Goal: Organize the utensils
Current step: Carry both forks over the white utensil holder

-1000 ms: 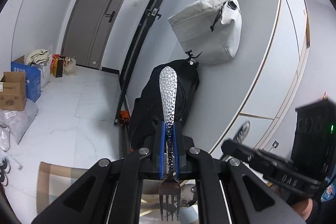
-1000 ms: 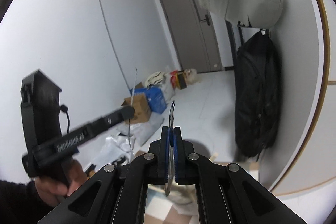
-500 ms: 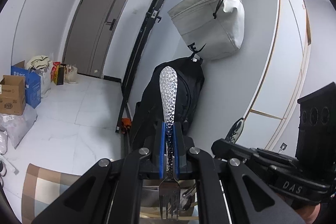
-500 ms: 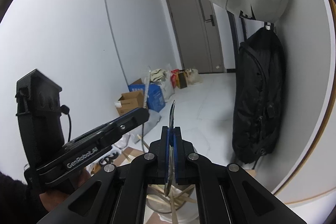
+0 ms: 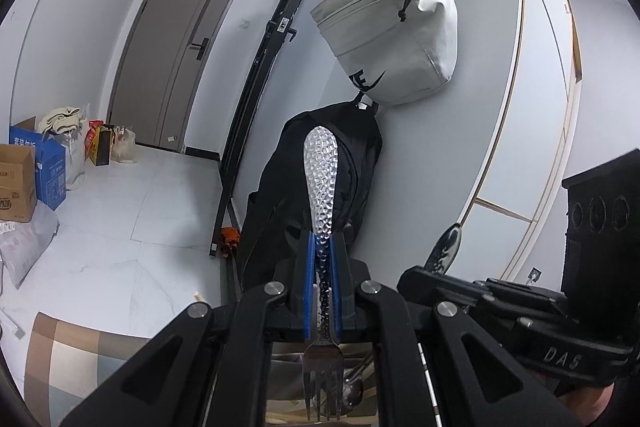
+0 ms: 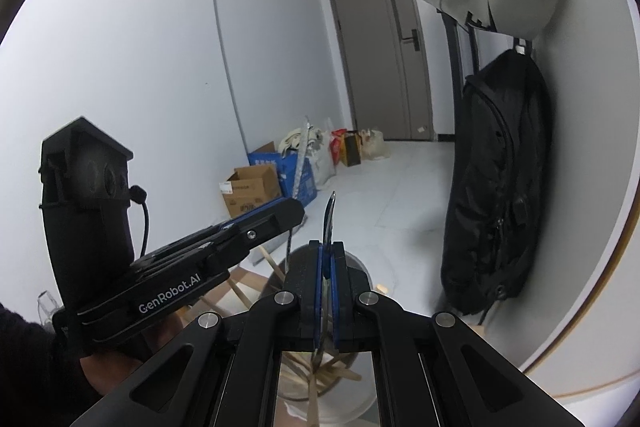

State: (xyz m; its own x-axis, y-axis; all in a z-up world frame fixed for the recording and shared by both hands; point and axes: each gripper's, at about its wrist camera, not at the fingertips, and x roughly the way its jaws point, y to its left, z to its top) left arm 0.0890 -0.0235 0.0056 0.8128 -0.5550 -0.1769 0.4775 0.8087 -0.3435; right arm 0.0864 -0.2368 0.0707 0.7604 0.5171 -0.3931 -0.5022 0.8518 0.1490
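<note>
Left tool (image 5: 322,287) clamps hammered fork (image 5: 320,187) mid-handle, tines down | right tool (image 6: 327,291) pinches thin utensil (image 6: 329,223) edge-on | stiff, slick steel; grip the textured shaft

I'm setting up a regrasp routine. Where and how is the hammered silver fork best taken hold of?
Grip the hammered silver fork at its narrow neck just above the tines, as the left tool does. Come from the sides, pads on its edges: the handle flares wide beyond, tines hang free.
</note>
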